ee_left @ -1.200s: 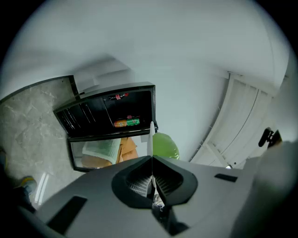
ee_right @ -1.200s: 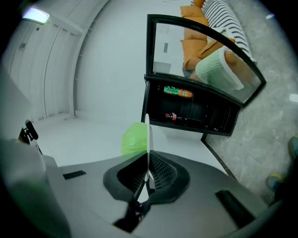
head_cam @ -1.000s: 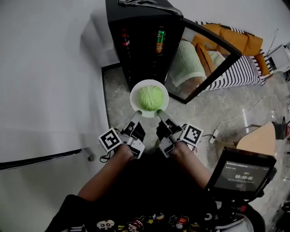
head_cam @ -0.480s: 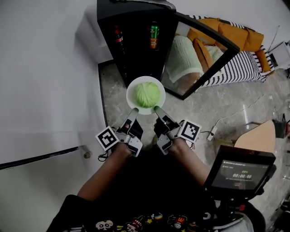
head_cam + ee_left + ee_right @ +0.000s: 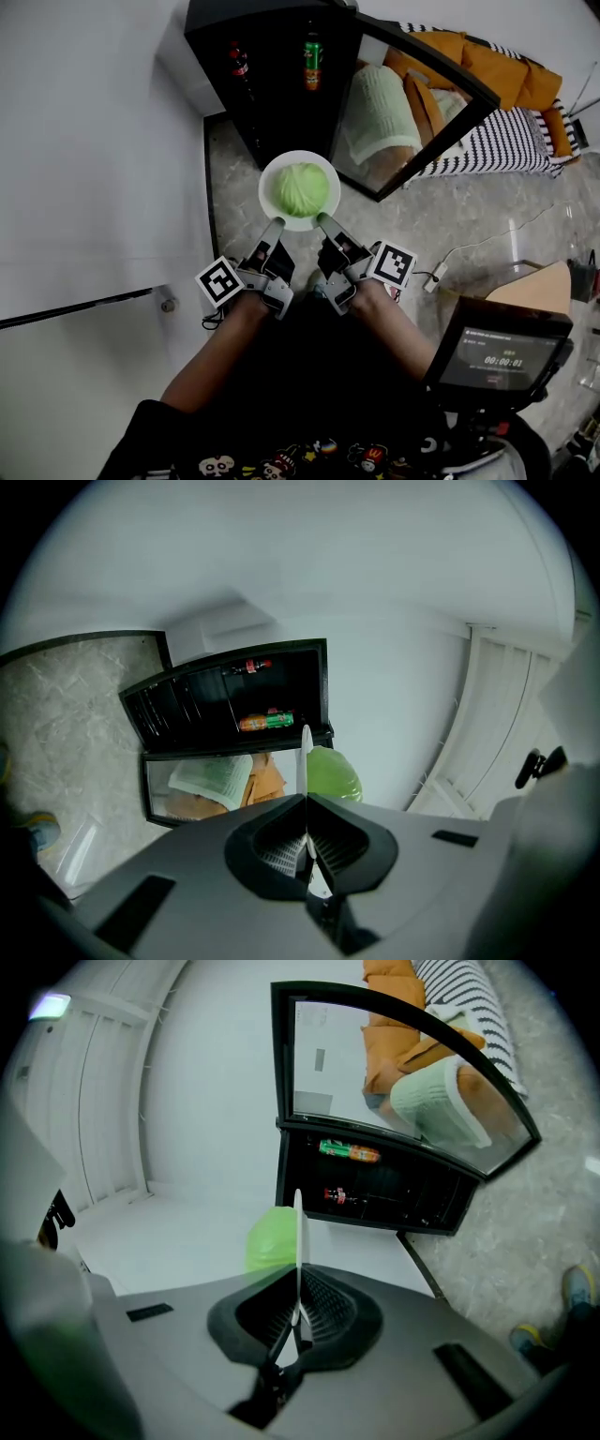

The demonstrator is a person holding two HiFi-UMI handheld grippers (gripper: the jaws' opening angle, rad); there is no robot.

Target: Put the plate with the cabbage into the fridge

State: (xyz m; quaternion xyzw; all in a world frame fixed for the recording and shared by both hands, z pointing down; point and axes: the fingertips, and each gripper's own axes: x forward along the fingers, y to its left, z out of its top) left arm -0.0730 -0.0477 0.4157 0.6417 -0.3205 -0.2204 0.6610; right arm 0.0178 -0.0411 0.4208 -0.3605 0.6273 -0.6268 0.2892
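Observation:
A white plate [image 5: 271, 202] carrying a green cabbage [image 5: 300, 188] hangs in the air in front of the black fridge [image 5: 272, 70], whose glass door [image 5: 412, 112] stands open to the right. My left gripper [image 5: 276, 223] is shut on the plate's near-left rim, my right gripper [image 5: 322, 218] on its near-right rim. In the left gripper view the plate [image 5: 305, 752] shows edge-on between the jaws with the cabbage [image 5: 333, 772] beside it. The right gripper view shows the plate [image 5: 298, 1232] edge-on and the cabbage [image 5: 272, 1238] to its left.
Two bottles [image 5: 310, 59] stand on a shelf inside the fridge. White wall and cabinet fronts [image 5: 94, 141] fill the left. An orange and striped sofa [image 5: 497, 112] sits behind the door. A cable and plug [image 5: 436, 275] lie on the marble floor at right.
Both grippers and the plate with the cabbage have moved forward, closer to the open fridge. The grip on the rim is unchanged.

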